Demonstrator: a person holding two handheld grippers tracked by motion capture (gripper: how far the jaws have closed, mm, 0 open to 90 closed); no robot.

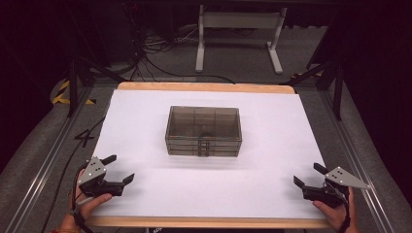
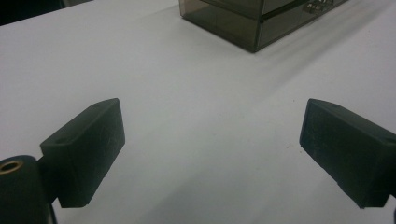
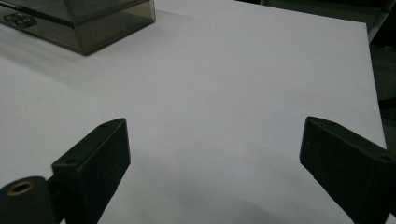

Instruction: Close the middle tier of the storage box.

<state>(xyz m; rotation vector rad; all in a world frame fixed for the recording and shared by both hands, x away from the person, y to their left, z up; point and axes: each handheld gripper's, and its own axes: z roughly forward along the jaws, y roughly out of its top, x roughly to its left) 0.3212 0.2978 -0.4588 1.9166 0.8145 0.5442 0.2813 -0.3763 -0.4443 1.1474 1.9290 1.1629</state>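
1. White table (image 1: 145,121) in the high view carries a smoky box (image 1: 203,131) at its middle, lid shut. Left gripper (image 1: 119,170) and right gripper (image 1: 307,175) sit at the near corners, well apart from it, jaws spread and empty.
2. Left gripper view: jaws wide, box (image 2: 252,21) far ahead, untouched.
3. Right gripper view: same, box (image 3: 84,23) distant. Work looks unstarted.
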